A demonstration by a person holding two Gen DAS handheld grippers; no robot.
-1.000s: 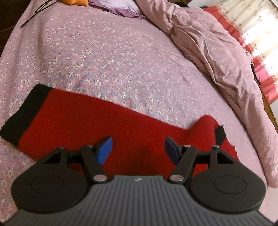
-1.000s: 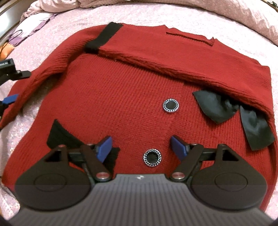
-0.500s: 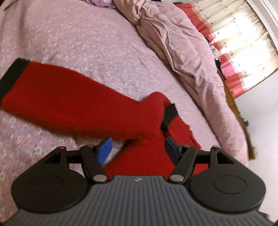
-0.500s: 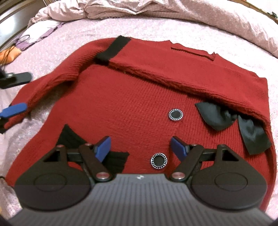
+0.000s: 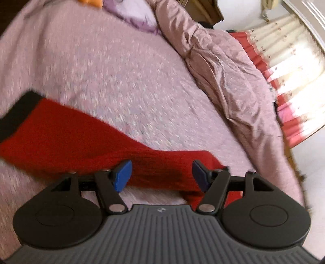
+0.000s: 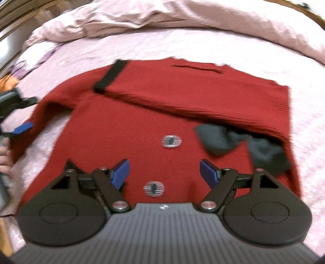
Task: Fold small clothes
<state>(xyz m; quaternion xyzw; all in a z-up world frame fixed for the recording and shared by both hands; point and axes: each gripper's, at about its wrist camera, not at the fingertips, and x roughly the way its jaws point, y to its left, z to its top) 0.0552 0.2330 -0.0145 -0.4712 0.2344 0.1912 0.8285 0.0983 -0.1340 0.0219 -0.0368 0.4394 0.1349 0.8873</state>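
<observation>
A red knit sweater (image 6: 142,121) lies flat on the bed, front up, with two round buttons (image 6: 171,141) and a black bow (image 6: 221,140). One sleeve is folded across the chest, its black cuff (image 6: 110,76) pointing up. The other sleeve (image 5: 81,140) stretches out sideways with its black cuff (image 5: 18,113) at the far end. My left gripper (image 5: 160,174) hovers open over that sleeve near the shoulder, and its pads touch nothing. It also shows at the edge of the right wrist view as the left gripper (image 6: 25,114). My right gripper (image 6: 164,173) hangs open above the hem, over the lower button.
A pink floral sheet (image 5: 111,71) covers the bed. A bunched pink duvet (image 5: 223,71) lies along the far side, with red-trimmed curtains (image 5: 290,81) behind. A purple cloth (image 5: 132,14) and an orange item (image 5: 91,3) sit at the far corner. A hand (image 6: 4,160) holds the left gripper.
The left view swung away and back, so the outstretched sleeve again runs under the open fingers. The right gripper rose and drew back, and the whole sweater now looks smaller.
</observation>
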